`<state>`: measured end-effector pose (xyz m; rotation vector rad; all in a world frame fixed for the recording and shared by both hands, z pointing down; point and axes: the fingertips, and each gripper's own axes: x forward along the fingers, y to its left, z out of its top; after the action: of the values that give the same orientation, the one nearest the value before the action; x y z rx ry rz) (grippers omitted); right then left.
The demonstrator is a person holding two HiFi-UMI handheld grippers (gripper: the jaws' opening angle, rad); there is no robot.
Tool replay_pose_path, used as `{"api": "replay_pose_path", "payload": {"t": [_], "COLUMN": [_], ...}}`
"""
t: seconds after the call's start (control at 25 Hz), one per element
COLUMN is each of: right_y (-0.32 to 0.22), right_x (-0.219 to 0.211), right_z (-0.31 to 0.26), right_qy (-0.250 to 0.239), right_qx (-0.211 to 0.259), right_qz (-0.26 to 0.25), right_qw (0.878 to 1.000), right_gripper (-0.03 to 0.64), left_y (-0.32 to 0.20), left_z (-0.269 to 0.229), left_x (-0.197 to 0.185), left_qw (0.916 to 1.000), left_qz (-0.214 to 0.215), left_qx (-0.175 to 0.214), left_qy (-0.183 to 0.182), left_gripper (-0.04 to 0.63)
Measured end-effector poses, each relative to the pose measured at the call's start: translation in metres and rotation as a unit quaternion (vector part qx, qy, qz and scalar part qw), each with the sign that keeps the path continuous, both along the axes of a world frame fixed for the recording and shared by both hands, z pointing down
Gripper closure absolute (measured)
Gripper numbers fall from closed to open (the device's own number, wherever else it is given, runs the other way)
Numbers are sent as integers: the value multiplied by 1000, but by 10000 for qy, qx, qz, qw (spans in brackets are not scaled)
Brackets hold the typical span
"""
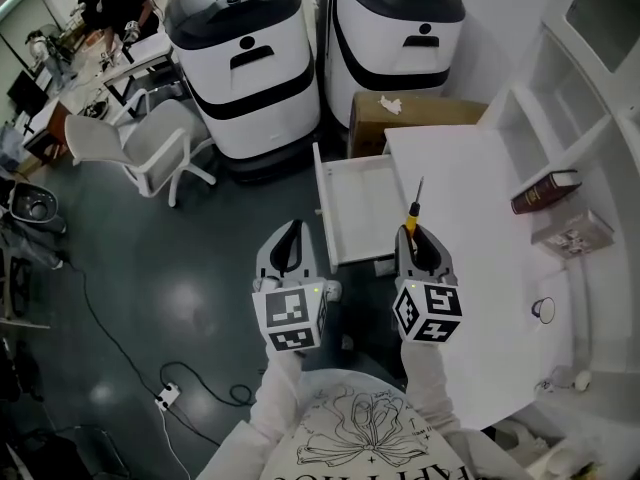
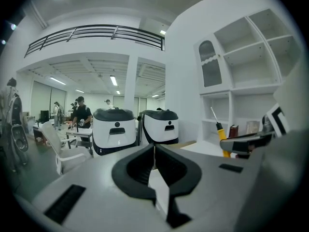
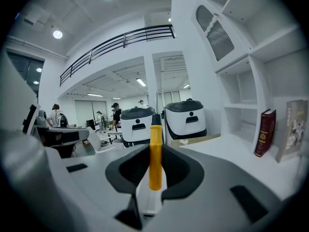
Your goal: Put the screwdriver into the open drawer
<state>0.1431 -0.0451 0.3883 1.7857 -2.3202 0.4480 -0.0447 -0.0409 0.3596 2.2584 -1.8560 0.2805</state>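
- Screwdriver (image 3: 155, 151) is clamped in the right gripper (image 1: 418, 236). Its yellow handle stands up between the jaws, and the black collar and thin shaft stick out past the tips, away from the person.
- In the head view it hangs over the near-left edge of the desk (image 1: 470, 178), just to the right of the drawer (image 1: 362, 213), and has not yet gone in.
- The drawer stands pulled out from the desk's left side, and its white floor is bare. It lies ahead of the right gripper and to its left, between the two grippers.
- The tool's long axis runs nearly parallel to the drawer's long side, tip away from the person. My judgement is that a sideways move to the left and a slight drop would bring it over the drawer floor with no need to turn it.
- Right jaws are partly closed, clenched on the handle from both sides. The grip looks centred and the handle is not tilted.
- Left gripper (image 1: 289, 236) hovers left of the drawer. Its jaws are pressed together with nothing between them, and they touch nothing.
- The right hand holds the tool, so the placing falls to it. The drawer's right wall is the edge to clear.
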Motion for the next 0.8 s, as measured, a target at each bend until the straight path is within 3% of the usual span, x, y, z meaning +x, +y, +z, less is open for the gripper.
{"api": "replay_pose_path", "payload": {"t": [0.8], "right_y": [-155], "right_x": [-15], "right_z": [53], "right_qy": [142], "right_qx": [-621], "right_qz": [280], "right_qw": [9976], "right_gripper": [543], "left_y": [-170], "left_z": [58], "left_x": [-3], "left_qw": [9968], "left_qz": [484], "left_qx": [-634], "left_qy": [77], "left_gripper": [586]}}
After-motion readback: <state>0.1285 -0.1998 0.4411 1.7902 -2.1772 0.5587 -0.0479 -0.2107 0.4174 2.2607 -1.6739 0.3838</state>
